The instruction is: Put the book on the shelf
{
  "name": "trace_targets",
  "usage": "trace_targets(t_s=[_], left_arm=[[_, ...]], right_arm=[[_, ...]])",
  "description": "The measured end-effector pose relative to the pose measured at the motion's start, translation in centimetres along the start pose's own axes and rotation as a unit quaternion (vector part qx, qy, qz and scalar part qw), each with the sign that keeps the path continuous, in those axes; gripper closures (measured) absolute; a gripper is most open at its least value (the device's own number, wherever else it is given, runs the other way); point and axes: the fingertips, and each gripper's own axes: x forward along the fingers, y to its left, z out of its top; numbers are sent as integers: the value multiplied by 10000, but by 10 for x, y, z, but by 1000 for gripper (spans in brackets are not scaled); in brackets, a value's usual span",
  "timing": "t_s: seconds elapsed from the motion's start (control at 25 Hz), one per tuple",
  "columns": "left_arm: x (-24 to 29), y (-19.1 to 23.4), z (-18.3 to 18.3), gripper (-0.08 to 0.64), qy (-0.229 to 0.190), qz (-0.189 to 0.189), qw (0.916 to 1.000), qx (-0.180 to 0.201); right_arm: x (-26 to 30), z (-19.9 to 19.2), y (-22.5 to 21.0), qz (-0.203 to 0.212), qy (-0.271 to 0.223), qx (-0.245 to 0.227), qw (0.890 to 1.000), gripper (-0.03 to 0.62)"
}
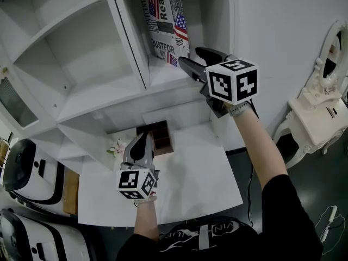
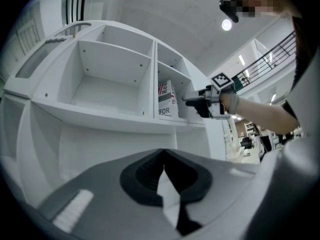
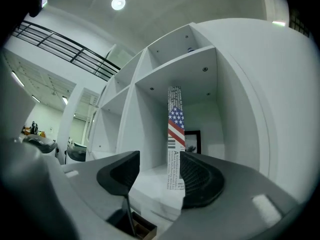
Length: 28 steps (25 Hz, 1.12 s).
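I hold my right gripper [image 1: 194,57] up at the mouth of the right-hand compartment of the white shelf [image 1: 130,97], with its jaws standing wide apart. The book [image 1: 166,29], its cover printed with flags and black lettering, stands upright on the floor of that compartment, just beyond the jaw tips. In the right gripper view the book [image 3: 174,144] shows edge-on in the gap of the right gripper [image 3: 157,169], much nearer the right-hand pad than the left one. The gap is far wider than the book, so the pads do not press on it, though I cannot tell whether the right pad brushes its edge. My left gripper [image 1: 144,137] hangs lower and nearer to me, over the white surface [image 1: 201,184] in front of the shelf, with its marker cube towards me. In the left gripper view the jaws of the left gripper [image 2: 162,154] meet at their tips with nothing between them, and they look up at the shelf. Farther off in that view, the book [image 2: 166,99] stands just right of the divider, with the right gripper [image 2: 192,100] reaching towards it. On the surface, against the foot of the shelf, lie a dark brown thing [image 1: 160,137] and, left of it, some small pale flowers [image 1: 117,147].
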Motion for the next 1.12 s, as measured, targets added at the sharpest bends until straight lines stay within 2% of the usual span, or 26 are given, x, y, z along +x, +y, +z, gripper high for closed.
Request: trace_targets(t_s=[0.56,1.0,1.12], left_arm=[[-17,-2,-2,560,91,93,9999,-10],[-32,3,0,560,80,182,9998,-19],[-34,-1,0,560,83,169,9998,16]], right_arm=[[-35,-34,24,287,142,-22,9995,465],[-71,-72,39,198,186,-261,9993,579],[-82,-87,45,250,209,-197,9993,586]])
